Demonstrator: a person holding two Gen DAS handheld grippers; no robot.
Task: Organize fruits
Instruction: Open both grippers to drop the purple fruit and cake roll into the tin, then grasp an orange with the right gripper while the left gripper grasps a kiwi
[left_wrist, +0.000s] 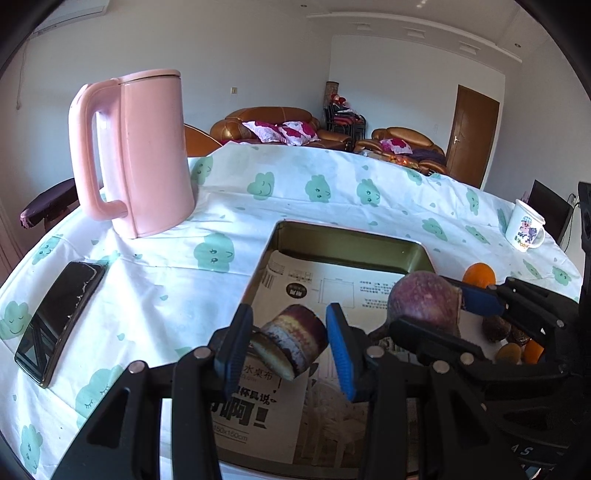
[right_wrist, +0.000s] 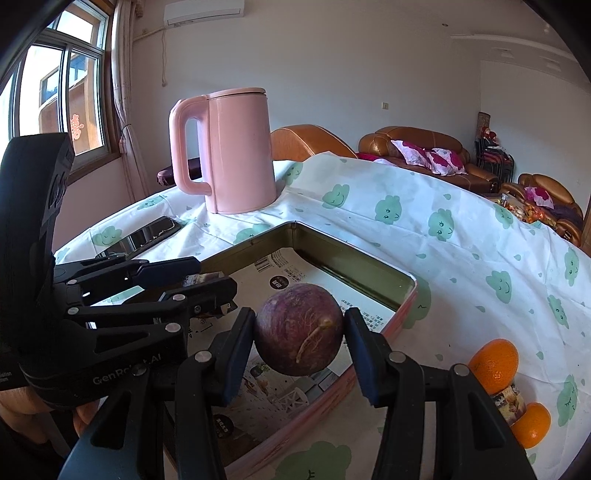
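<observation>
- Left gripper (left_wrist: 288, 343) clamped on a wrapped cake slice (left_wrist: 291, 341), hanging over the near part of the metal tray (left_wrist: 347, 236), above its paper liner (left_wrist: 332, 284)
- Lower gently, flat face down, toward the tray's left wall, then release
- Right gripper (right_wrist: 299, 332) gripping a purple passion fruit (right_wrist: 299, 328) over the tray's right side
- Set down apart from the cake, well inside the rim
- Oranges (right_wrist: 495, 365) waiting right of the tray

walls: plain white (right_wrist: 332, 74) | window: wood-framed sliding, daylight in (right_wrist: 55, 85) | AC: white wall unit (right_wrist: 204, 13) | sofas: brown leather w/ red-floral cushions (left_wrist: 280, 127) | door: brown wooden, shut (left_wrist: 471, 136) | ceiling: white, recessed lights (left_wrist: 258, 11)
</observation>
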